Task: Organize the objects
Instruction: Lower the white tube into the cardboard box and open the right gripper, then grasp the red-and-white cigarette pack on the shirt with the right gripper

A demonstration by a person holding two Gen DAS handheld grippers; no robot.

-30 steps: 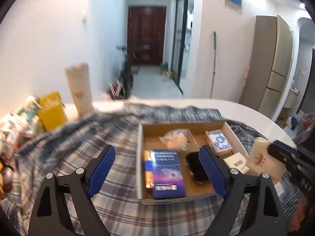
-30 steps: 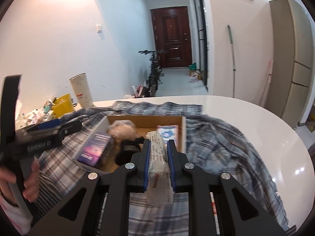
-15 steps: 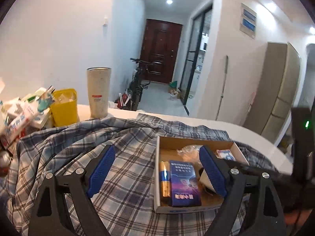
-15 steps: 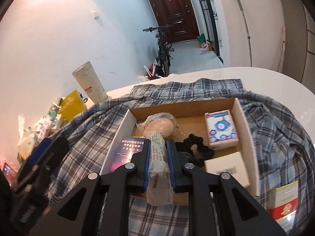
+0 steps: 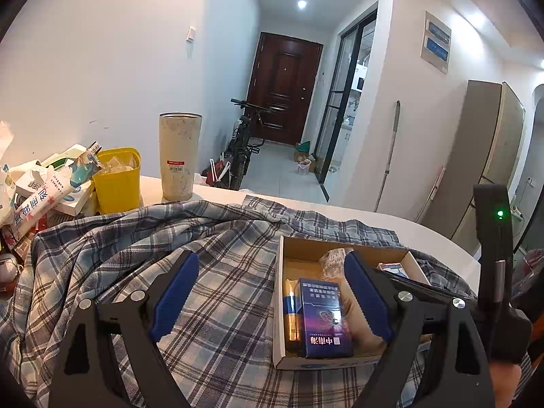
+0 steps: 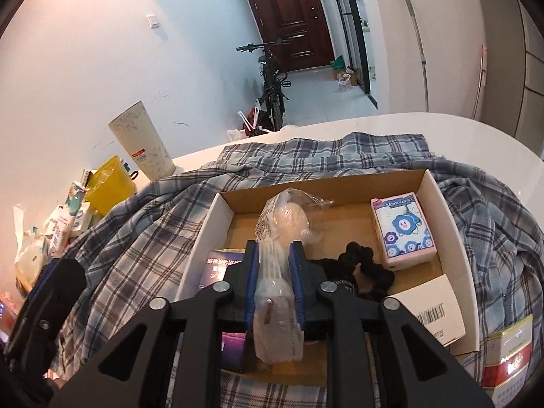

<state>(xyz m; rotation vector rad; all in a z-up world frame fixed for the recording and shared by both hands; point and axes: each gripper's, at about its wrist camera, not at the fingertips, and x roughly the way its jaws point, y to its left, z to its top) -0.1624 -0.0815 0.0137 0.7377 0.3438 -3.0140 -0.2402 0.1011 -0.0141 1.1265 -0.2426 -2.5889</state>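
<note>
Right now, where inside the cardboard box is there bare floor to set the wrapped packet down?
Bare floor of the brown cardboard box lies between the bagged pale bun and the pink flower-print pack. The near side is crowded: black scrunchie, blue carton, white barcoded box.

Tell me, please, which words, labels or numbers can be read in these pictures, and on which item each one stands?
"Manhua": top edge of the pink flower-print pack in the cardboard box.
"中南海": front end of the blue carton.
Red label on the tall cup: too small.
Barcode on the white box: digits unreadable.
Print on the packets piled beside the cloth: blurred.
</note>
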